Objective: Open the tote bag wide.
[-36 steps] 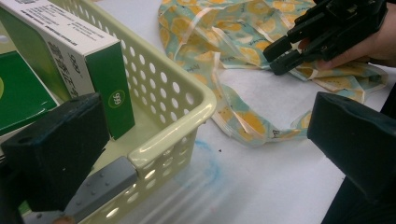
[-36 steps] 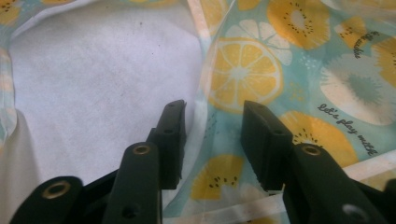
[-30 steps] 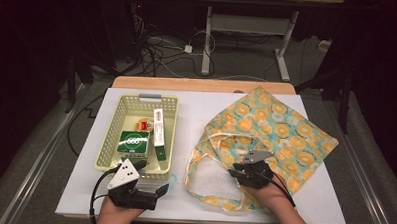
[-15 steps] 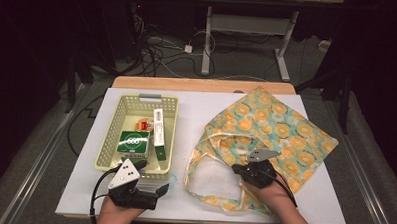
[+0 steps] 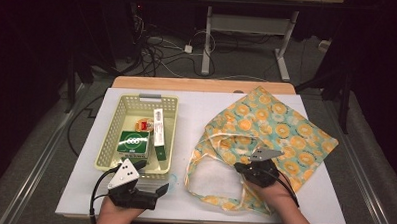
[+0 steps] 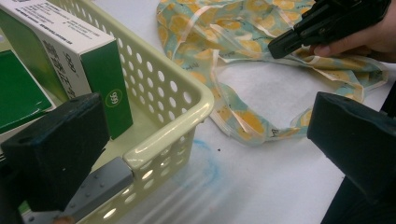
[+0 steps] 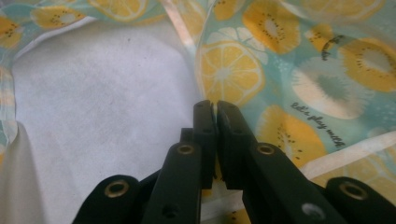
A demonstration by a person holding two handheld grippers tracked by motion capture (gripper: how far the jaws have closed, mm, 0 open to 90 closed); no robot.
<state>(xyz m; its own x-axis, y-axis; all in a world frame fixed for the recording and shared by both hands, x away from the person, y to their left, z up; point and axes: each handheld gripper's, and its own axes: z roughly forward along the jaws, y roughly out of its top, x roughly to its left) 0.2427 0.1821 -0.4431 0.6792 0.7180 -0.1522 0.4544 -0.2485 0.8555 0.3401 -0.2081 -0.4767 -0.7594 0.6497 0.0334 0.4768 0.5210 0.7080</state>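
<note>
1. Left gripper (image 5: pixel 151 190): nearest item, at the near right corner of the basket (image 5: pixel 114 139); jaws stand wide apart, nothing between the pads, one jaw over the basket's near rim, the other over bare table.
2. Right gripper (image 5: pixel 240 168): right of the basket, over the near part of the bag; jaws have just been closing and are now pressed together, with a thin edge of the bag's fabric pinched between them at the mouth.
3. Fruit-print cloth bag (image 5: pixel 281 130): lies flat on the white table (image 5: pixel 201 112), well to the right of the basket; its mouth and handle loops face the near side, its body stretches to the far right.
4. Green box (image 5: pixel 133 143): inside the basket, near half, left side.
5. White-and-green carton (image 5: pixel 158 133): inside the basket, right of the green box, lying lengthwise.
6. Small red-and-yellow item (image 5: pixel 144 124): inside the basket, beyond the green box; too small to identify.
</note>
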